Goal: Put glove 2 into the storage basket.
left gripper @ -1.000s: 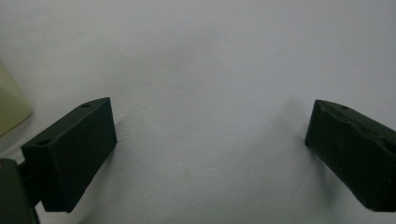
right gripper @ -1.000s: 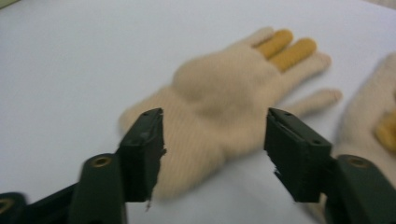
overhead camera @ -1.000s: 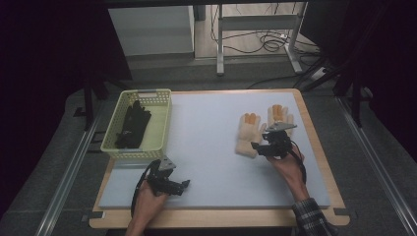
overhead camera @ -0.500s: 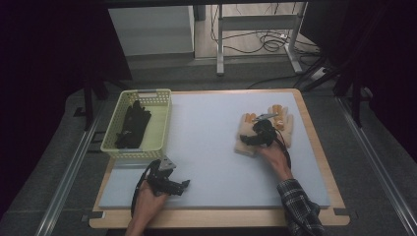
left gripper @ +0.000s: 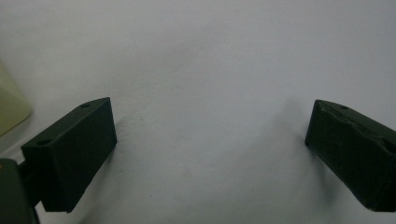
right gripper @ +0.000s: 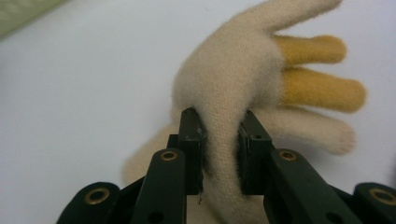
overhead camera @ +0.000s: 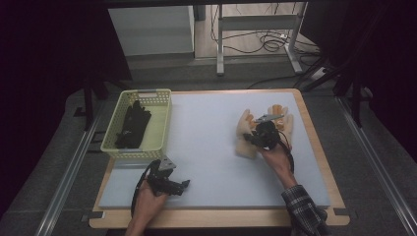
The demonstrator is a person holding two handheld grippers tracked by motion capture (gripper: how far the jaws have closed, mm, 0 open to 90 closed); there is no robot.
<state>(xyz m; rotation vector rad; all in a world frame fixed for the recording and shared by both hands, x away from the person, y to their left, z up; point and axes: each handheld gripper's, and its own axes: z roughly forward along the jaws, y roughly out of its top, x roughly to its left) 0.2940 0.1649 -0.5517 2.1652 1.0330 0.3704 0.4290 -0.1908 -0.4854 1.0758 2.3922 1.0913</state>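
Observation:
Two cream knit gloves with yellow fingertips lie at the right of the pale mat. My right gripper (overhead camera: 252, 138) is over the left glove (overhead camera: 244, 129), and its jaws have just been closing on it. In the right gripper view the gripper (right gripper: 222, 140) pinches a raised fold of that cream glove (right gripper: 233, 79) between its pads. The other cream glove (overhead camera: 284, 121) lies just beyond the gripper. My left gripper (overhead camera: 181, 186) rests near the mat's front left, open. Nothing but bare mat shows between the jaws of this gripper (left gripper: 210, 140).
A pale green basket (overhead camera: 160, 114) stands at the mat's left edge with black gloves (overhead camera: 132, 125) inside; its corner (left gripper: 9, 100) shows in the left gripper view. A wooden border (overhead camera: 314, 137) frames the mat. Cables and table legs lie on the floor behind.
My right gripper moved left from the right-hand glove to the left-hand one and closed on a fold of it. The left hand stayed put.

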